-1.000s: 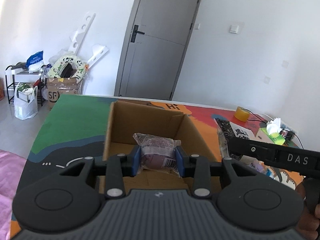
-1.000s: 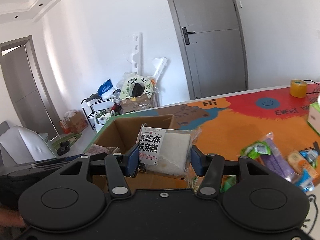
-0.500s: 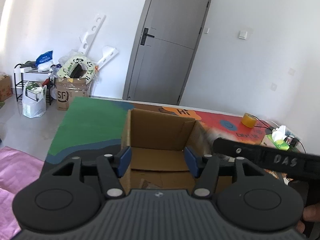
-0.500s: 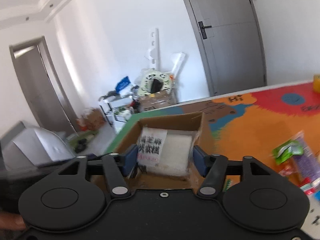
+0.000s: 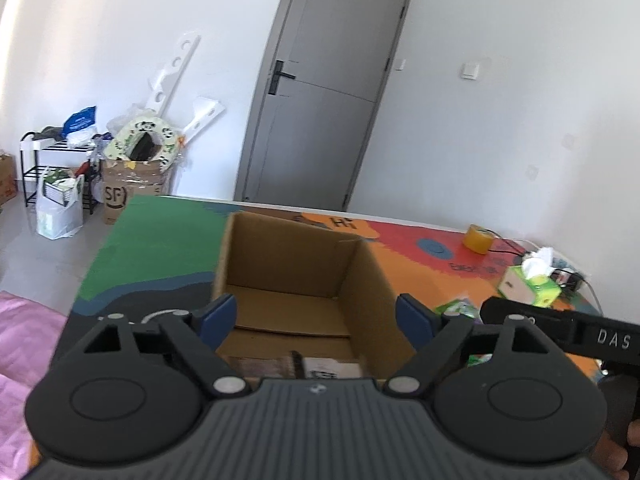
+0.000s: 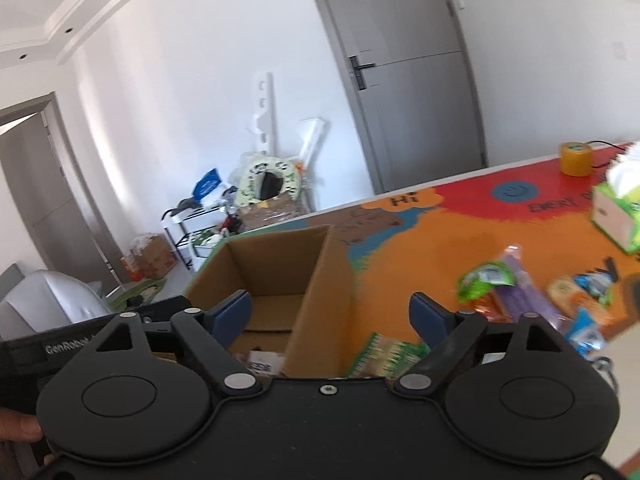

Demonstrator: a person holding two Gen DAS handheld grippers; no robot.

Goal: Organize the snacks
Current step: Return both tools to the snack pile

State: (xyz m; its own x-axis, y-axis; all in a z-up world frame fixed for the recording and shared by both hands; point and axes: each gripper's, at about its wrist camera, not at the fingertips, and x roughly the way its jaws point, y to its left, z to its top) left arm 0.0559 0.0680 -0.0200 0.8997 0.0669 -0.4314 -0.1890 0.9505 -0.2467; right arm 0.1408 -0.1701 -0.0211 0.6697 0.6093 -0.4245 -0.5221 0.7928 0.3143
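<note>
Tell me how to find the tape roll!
Look at the colourful table and go to its far red end, near the grey door. The tape roll stands there beside the tissue box. It is the only round, yellow-orange thing.

Snacks (image 6: 520, 300) right of box (image 6: 320, 264)

Left tool (image 5: 316, 316) and right tool (image 6: 331, 314) agape, empty
</note>
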